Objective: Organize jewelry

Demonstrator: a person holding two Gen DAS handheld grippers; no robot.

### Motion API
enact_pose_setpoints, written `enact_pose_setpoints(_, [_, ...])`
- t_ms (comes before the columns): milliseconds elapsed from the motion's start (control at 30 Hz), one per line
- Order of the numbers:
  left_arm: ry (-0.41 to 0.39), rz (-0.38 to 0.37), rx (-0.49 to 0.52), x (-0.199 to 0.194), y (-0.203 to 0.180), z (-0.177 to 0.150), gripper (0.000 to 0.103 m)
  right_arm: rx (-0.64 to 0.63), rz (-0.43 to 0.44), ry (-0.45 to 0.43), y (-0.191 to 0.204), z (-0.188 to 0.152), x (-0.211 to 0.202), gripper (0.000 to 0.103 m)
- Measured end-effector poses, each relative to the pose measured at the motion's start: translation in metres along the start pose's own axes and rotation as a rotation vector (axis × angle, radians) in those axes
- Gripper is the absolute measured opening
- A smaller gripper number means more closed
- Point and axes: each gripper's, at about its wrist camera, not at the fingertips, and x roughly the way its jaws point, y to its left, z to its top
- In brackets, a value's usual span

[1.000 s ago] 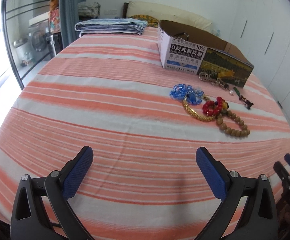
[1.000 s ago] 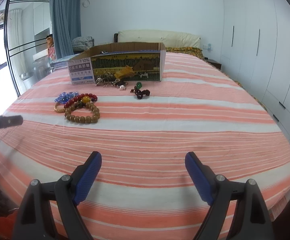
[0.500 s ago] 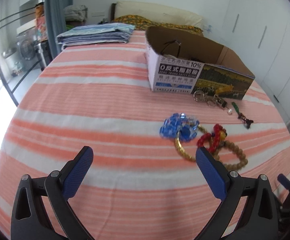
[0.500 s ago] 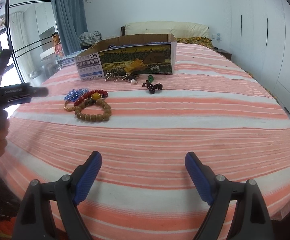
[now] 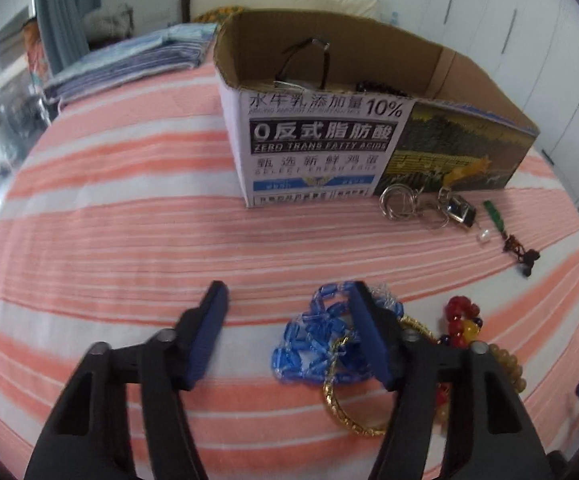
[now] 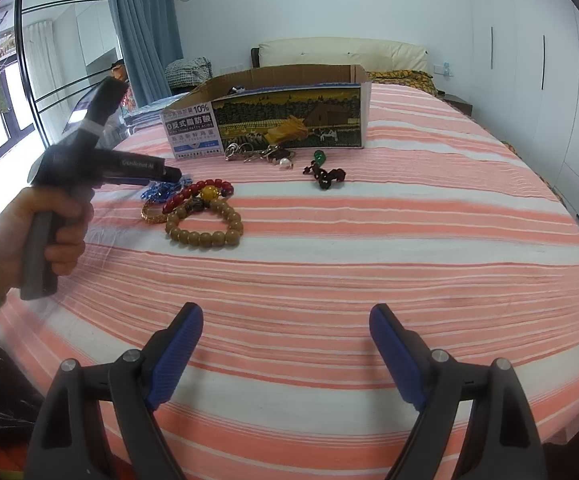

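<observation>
Bedspread (image 6: 369, 240), striped orange and white, carrying a small heap of jewelry at its left-centre. Blue bead bracelet (image 5: 313, 340) lies at the heap's left edge, overlapping a gold bangle (image 5: 345, 412); a red bead bracelet (image 6: 197, 196) and a wooden bead bracelet (image 6: 205, 228) lie just to the right, touching one another. Farther back, metal key rings (image 5: 413, 204), a pearl (image 6: 286, 163) and a green pendant on a dark cord (image 6: 323, 170) lie close in front of an open cardboard box (image 5: 317, 152), which already holds eyeglasses (image 5: 309, 60) and a dark strand. Folded blue-striped cloth (image 5: 137, 60) sits at the far left of the bed; white wardrobe doors (image 6: 529, 80) line the right wall.

Left gripper (image 5: 287, 300), held in the person's left hand (image 6: 49, 232), points down at the heap. Its jaws are closing: the blue bead bracelet lies partly between them, the right finger (image 5: 369, 340) over its right half, the left finger still apart from it on bare cloth. No squeeze on the beads is visible. Right gripper (image 6: 285, 320) hovers over empty bedspread near the foot of the bed, fingers wide apart, nothing between them, well clear of the jewelry.

Compared with a second ago, the left gripper has travelled across the bed to the heap and its jaws have narrowed from fully spread; the box now looms much larger in its view. The right gripper has barely shifted, and the jewelry lies as before.
</observation>
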Motion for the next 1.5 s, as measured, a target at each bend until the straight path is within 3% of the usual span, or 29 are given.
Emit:
enact_pose_setpoints(33, [-0.002, -0.033, -0.01, 0.0, 0.002, 0.0, 0.012, 0.004, 0.0, 0.001, -0.002, 0.001, 0.0, 0.087])
enact_pose_setpoints(67, [0.018, -0.069, -0.032, 0.0, 0.006, 0.0, 0.005, 0.006, 0.0, 0.002, -0.003, 0.002, 0.0, 0.087])
enact_pose_setpoints(267, [0.004, -0.237, -0.21, -0.023, 0.046, -0.004, 0.003, 0.053, 0.017, 0.007, -0.015, 0.007, 0.001, 0.087])
enact_pose_setpoints(400, [-0.039, -0.28, -0.274, -0.055, 0.07, -0.009, 0.003, 0.077, 0.035, 0.008, -0.023, 0.018, 0.004, 0.087])
enact_pose_setpoints(667, [-0.115, -0.233, -0.269, -0.088, 0.095, 0.005, 0.003, -0.012, 0.072, 0.078, -0.033, 0.082, 0.051, 0.087])
enact_pose_setpoints(867, [-0.113, -0.166, -0.287, -0.096, 0.111, -0.01, 0.003, -0.111, 0.05, 0.117, -0.026, 0.116, 0.101, 0.086])
enact_pose_setpoints(900, [-0.102, -0.154, -0.29, -0.096, 0.115, -0.015, 0.003, -0.123, 0.044, 0.132, -0.024, 0.119, 0.111, 0.082])
enact_pose_setpoints(1000, [-0.073, -0.106, -0.285, -0.093, 0.122, -0.03, 0.004, -0.138, 0.056, 0.186, -0.021, 0.119, 0.131, 0.051])
enact_pose_setpoints(1067, [-0.055, -0.098, -0.277, -0.09, 0.123, -0.038, 0.004, -0.154, 0.047, 0.171, -0.018, 0.119, 0.129, 0.038])
enact_pose_setpoints(1100, [-0.044, -0.102, -0.27, -0.088, 0.123, -0.043, 0.006, -0.152, 0.048, 0.17, -0.017, 0.118, 0.128, 0.023])
enact_pose_setpoints(1167, [-0.034, -0.105, -0.247, -0.087, 0.12, -0.047, 0.017, -0.125, 0.068, 0.173, -0.02, 0.116, 0.121, 0.022])
enact_pose_setpoints(1233, [-0.032, -0.1, -0.215, -0.088, 0.115, -0.049, 0.051, -0.134, 0.065, 0.168, -0.019, 0.111, 0.113, 0.021])
enact_pose_setpoints(1300, [-0.046, -0.089, -0.158, -0.09, 0.105, -0.048, 0.064, -0.154, 0.06, 0.161, -0.014, 0.104, 0.103, 0.021])
enact_pose_setpoints(1500, [-0.029, -0.048, 0.054, -0.065, 0.067, -0.034, 0.076, -0.111, 0.098, 0.121, -0.013, 0.092, 0.065, 0.021])
